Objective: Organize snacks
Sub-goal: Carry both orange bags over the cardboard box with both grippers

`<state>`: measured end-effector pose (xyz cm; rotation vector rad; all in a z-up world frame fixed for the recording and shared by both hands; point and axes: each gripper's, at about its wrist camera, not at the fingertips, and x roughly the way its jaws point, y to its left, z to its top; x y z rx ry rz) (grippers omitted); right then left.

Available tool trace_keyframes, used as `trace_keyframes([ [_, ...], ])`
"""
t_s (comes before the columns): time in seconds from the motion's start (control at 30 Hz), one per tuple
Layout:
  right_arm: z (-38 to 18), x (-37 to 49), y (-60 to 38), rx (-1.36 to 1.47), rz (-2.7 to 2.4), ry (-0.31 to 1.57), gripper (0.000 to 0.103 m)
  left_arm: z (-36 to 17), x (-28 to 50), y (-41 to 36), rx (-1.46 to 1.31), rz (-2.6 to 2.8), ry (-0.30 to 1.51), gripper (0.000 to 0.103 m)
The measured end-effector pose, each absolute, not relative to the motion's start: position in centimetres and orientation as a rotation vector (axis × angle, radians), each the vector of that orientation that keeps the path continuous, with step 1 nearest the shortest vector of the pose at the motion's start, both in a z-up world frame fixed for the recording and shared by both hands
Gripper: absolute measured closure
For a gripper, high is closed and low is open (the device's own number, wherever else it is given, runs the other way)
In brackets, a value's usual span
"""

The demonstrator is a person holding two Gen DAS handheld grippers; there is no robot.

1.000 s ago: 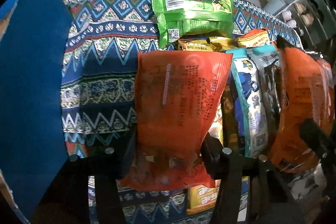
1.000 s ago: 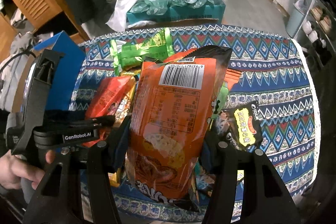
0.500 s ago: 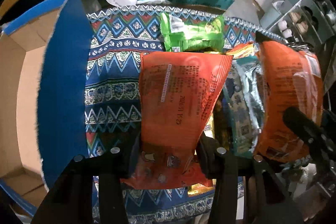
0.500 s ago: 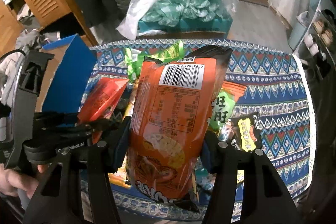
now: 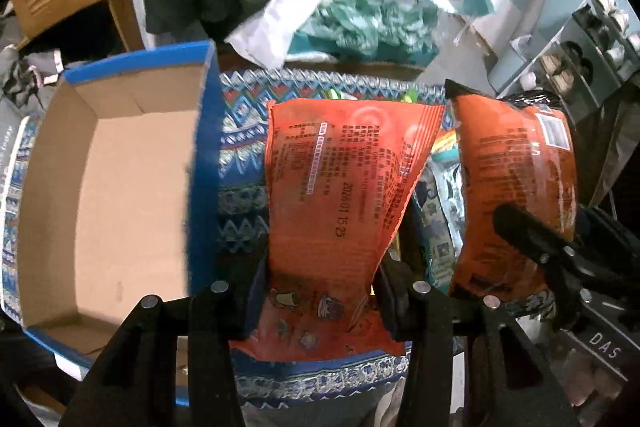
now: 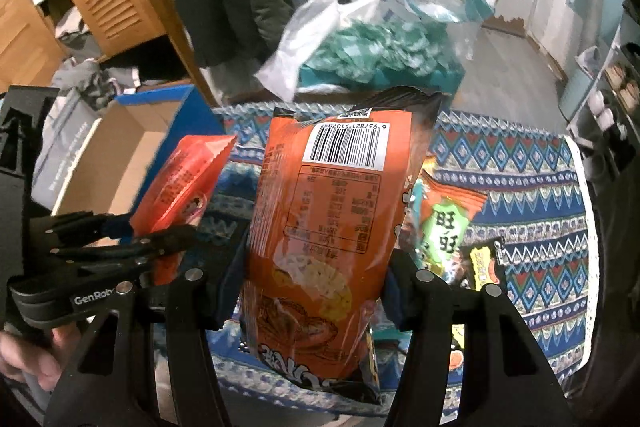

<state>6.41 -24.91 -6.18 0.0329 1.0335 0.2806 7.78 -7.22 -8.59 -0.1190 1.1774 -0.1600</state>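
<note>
Lifting: you are raising both packets off the tablecloth.
Left tongs: tightening, pinching the red packet.
Right tongs: pinching the orange bag.
Box: coming into view left of your left tongs, open for loading.

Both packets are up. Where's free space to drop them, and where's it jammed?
Free: the open cardboard box, floor bare; the cloth strip between box wall and the pile; the cloth's right side. Jammed: the snack pile mid-table.

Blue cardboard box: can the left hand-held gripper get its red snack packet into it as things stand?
Probably yes. The blue cardboard box stands open-topped and looks empty just left of the left hand-held gripper, which grips the red snack packet clear of the tablecloth.
</note>
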Motion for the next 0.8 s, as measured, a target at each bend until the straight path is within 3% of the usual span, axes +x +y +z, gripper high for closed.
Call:
trace_keyframes([
  [0.37, -2.5, 6.5, -20.3, 0.033, 0.366, 0.971, 0.046, -4.7, 5.9, -2.2, -0.16, -0.132, 1.096, 0.055],
  [0.8, -1.2, 7.6, -12.1, 0.017, 0.472, 0.964, 0.046, -4.2, 4.7, 5.9, -0.223, 0.007, 1.052, 0.055],
])
